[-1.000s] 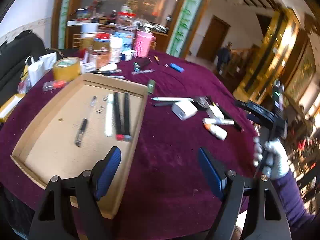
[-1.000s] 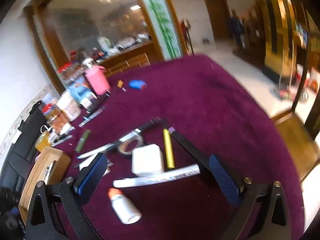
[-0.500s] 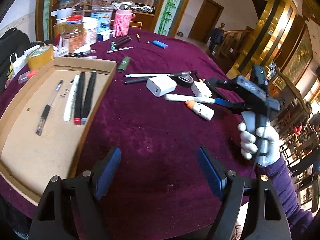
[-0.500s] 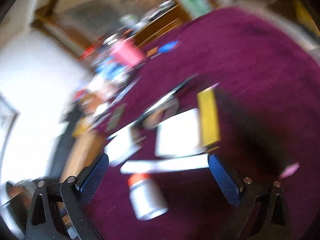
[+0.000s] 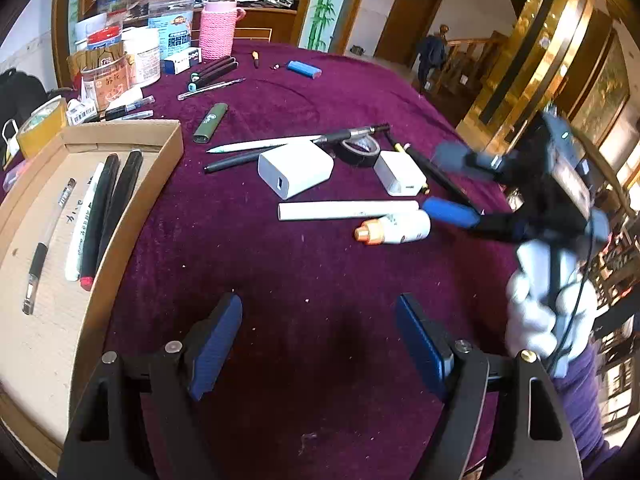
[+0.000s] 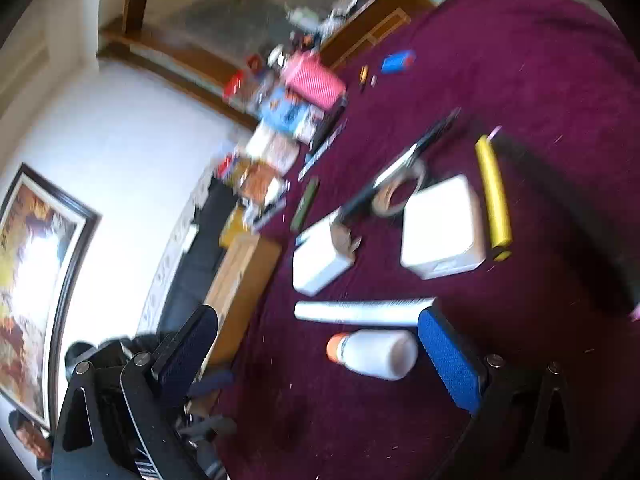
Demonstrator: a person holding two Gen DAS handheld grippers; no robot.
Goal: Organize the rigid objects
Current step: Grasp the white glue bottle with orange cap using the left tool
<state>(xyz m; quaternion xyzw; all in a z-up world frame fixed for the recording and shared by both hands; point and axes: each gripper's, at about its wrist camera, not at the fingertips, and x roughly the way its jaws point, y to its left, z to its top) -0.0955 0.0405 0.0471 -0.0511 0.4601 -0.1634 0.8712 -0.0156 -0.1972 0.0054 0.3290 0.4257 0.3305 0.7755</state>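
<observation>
Lying across the maroon-clothed counter: white tube, small white bottle with orange cap just beside it, large white charger block, smaller white charger, black tape roll, white stylus, black pen, green lighter, blue lighter. Sitting in the cardboard tray at the counter's left side: two black markers, a white marker bearing print too small to read, a slim pen.

Hovering just beside the bottle's base and the tube's end: right gripper, spread wide, pinching nothing; in its own blurred view the bottle lying between the blue pads, untouched. Gripping its handle: a white-gloved hand.

Hanging over bare cloth near the tray: left gripper, spread, empty.

Standing at the far edge: pink knitted-sleeve bottle, jars and boxes carrying Chinese lettering, not legible enough to transcribe.
</observation>
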